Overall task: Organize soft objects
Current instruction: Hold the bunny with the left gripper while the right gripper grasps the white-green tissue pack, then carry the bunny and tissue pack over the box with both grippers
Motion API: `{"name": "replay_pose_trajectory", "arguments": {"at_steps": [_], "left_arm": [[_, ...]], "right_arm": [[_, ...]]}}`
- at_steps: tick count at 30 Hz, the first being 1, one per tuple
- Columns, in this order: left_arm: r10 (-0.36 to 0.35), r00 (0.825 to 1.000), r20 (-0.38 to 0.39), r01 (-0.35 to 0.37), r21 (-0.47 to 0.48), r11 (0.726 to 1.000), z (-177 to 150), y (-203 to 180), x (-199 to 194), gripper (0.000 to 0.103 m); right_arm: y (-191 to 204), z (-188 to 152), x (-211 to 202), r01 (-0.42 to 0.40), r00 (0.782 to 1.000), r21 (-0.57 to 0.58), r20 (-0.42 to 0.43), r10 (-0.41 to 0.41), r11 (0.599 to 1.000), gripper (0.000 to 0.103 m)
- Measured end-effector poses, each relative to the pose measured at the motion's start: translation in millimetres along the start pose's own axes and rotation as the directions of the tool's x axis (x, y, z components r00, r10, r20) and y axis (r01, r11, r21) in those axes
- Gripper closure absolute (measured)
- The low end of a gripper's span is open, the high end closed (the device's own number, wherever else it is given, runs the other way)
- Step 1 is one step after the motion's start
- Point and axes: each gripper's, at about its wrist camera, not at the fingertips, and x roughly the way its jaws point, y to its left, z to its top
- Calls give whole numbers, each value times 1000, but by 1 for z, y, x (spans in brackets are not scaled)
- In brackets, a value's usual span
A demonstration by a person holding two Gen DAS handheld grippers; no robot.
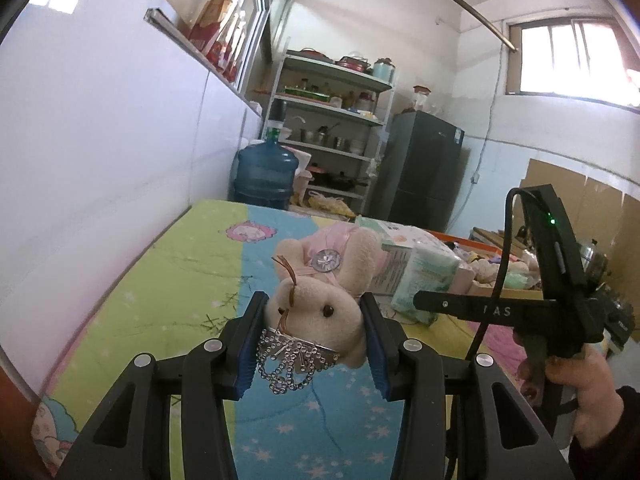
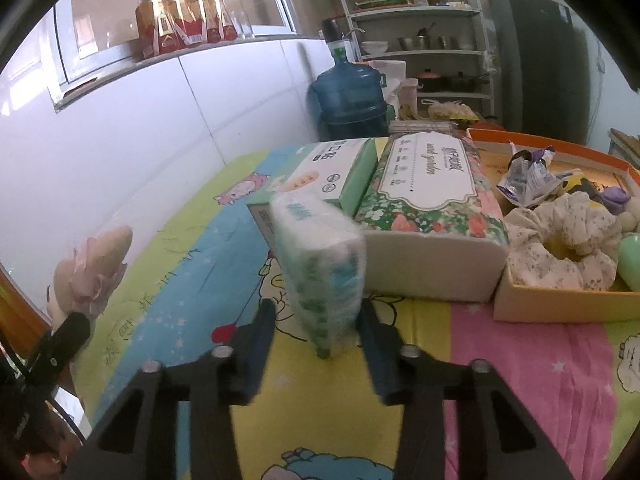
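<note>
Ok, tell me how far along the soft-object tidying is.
Done: a floral fabric scrunchie already lies in the orange-rimmed cardboard box. In hand: the left gripper clamps a beige plush toy; the right gripper pinches a small plastic-wrapped tissue pack. Left: placing both.

Daylight fills the room, coming mainly from a barred window [image 1: 568, 56] high at the upper right of the left wrist view, where the panes are blown out to near white and flare onto the wall beside them. The white wall panels [image 1: 100, 140] pick up a soft bluish sheen. Shadows are weak and diffuse. Both fisheye views bend straight lines strongly toward the rim, and a dark vignette rings each frame. The left wrist view is fairly sharp. The right wrist view is softer, with motion blur smearing the wrapped tissue pack [image 2: 324, 276] and the left finger [image 2: 256, 344] of the right tongs [image 2: 318, 328].
</note>
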Motion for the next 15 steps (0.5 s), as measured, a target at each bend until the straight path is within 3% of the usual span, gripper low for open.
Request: {"name": "replay_pose_trajectory", "arguments": {"at_steps": [3,15], "left_arm": [[-3,1000,-7,3,-11,1000,-2,4,2,56],[-4,1000,-11,4,-22,1000,-4,10,3,56]], "right_arm": [[5,1,1,18,1000,-17,-4,-19,1000,78],[16,-6,-5,23,1000,-31,14,-23,999,80]]}}
